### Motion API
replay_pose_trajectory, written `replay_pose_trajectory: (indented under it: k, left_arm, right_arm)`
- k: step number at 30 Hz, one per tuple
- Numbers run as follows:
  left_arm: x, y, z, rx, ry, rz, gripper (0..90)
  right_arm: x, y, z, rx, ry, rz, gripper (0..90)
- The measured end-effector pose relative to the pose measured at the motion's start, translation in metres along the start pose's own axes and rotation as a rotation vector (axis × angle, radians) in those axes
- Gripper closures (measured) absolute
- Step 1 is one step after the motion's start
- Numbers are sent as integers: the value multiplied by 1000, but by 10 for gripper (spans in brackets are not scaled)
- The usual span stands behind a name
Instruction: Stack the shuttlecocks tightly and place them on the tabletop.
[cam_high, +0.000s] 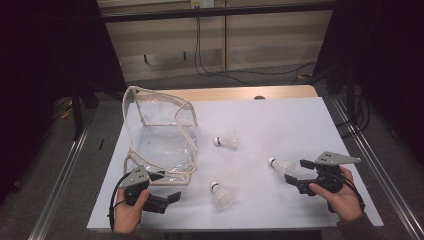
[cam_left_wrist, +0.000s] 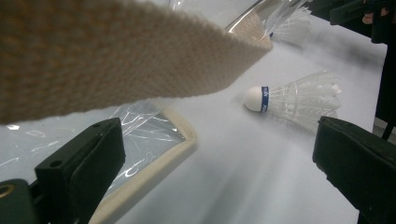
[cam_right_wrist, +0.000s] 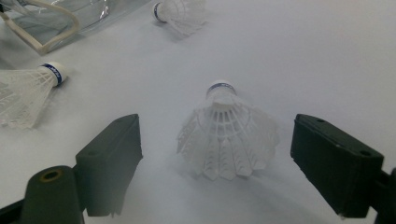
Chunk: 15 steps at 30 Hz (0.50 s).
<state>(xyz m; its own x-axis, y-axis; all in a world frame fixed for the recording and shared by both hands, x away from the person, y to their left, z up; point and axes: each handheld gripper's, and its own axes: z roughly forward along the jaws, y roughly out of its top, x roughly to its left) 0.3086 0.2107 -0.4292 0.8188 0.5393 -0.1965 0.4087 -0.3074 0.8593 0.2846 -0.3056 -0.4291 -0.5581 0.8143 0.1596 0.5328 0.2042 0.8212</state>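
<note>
A clear plastic bag (cam_high: 160, 135) with beige trim stands open on the white table (cam_high: 280, 120) at the left. Three white shuttlecocks lie on the table: one at the centre (cam_high: 227, 140), one near the front (cam_high: 222, 196), one at the right (cam_high: 282, 165). My right gripper (cam_high: 296, 172) is open, and the right shuttlecock (cam_right_wrist: 226, 135) lies between its jaws, feathers toward me, with the pads clear of it. My left gripper (cam_high: 167, 186) is open at the bag's front corner. The bag's beige trim (cam_left_wrist: 116, 56) hangs close over it, and the bag's rim (cam_left_wrist: 154, 163) lies by one jaw.
In the left gripper view the front shuttlecock (cam_left_wrist: 294, 98) lies ahead on the table. The table's front edge runs just under both hands. Metal rails (cam_high: 65, 170) flank the table, and cables hang at the back wall (cam_high: 200, 55).
</note>
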Motion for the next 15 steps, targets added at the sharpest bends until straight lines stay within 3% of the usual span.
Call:
replay_pose_trajectory:
  k: [15]
  left_arm:
    - [0,0,0,1,-1,2,24]
  right_arm:
    - [4,0,4,9,22,-7,189]
